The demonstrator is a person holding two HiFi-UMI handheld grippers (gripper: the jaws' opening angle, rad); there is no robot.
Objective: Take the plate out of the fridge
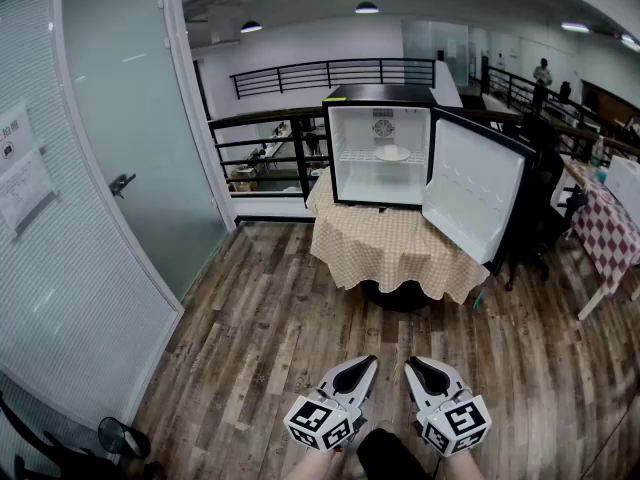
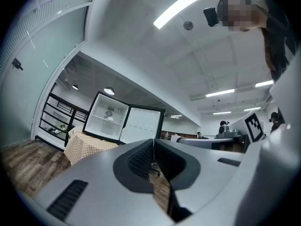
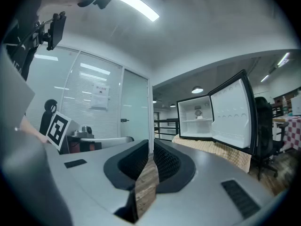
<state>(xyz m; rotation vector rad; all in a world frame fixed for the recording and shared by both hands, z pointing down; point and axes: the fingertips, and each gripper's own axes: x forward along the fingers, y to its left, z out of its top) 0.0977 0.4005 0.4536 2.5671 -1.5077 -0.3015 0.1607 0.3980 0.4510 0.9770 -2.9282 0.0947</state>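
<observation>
I see the plate (image 1: 391, 153) on the shelf (image 1: 360, 156) inside the fridge (image 1: 380, 94), well ahead of me. The fridge door (image 1: 470, 193) hangs open to the right. The fridge sits on a table (image 1: 390, 253) draped in checked fabric, with a railing (image 1: 260, 138) behind it. Wood floor (image 1: 270, 338) lies between me and the table. A notice (image 1: 20, 173) at left is too small to read. My left gripper (image 1: 366, 364) and right gripper (image 1: 413, 365) hang low, each with its jaws pressed together on nothing.

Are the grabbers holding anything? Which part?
Nothing is held. The left gripper and right gripper are both shut and empty; the round white plate sits on the open black fridge's shelf.
</observation>
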